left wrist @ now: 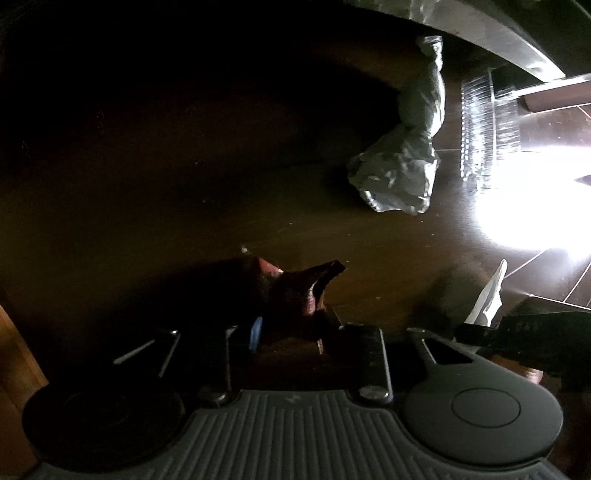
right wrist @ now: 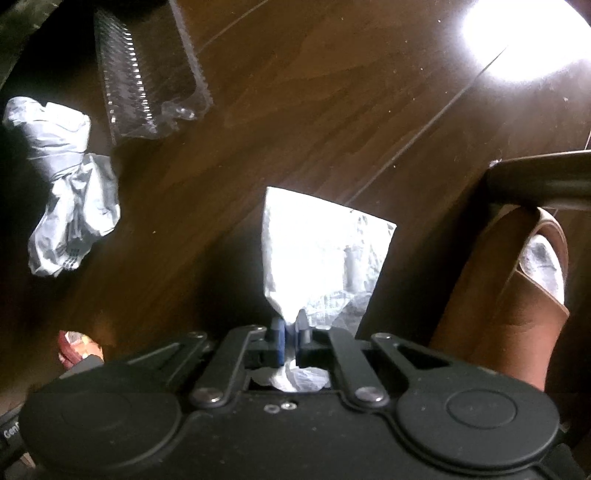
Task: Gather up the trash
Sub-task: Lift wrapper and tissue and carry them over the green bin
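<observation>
My right gripper (right wrist: 291, 332) is shut on a white paper wrapper (right wrist: 317, 251) and holds it above the dark wooden floor (right wrist: 332, 110). My left gripper (left wrist: 288, 325) is shut on a dark red crumpled wrapper (left wrist: 299, 288); the wrapper also shows in the right wrist view (right wrist: 75, 349). A crumpled silver-grey wrapper (left wrist: 402, 162) lies on the floor ahead of the left gripper and shows at the left of the right wrist view (right wrist: 70, 192). A clear plastic ribbed tray (right wrist: 147, 77) lies beyond it, also in the left wrist view (left wrist: 480, 133).
A foot in a brown sandal and white sock (right wrist: 532, 273) stands at the right, under a dark chair or table bar (right wrist: 539, 181). Strong glare (right wrist: 528, 37) lies on the floor at the far right. A metallic edge (left wrist: 498, 29) runs across the top.
</observation>
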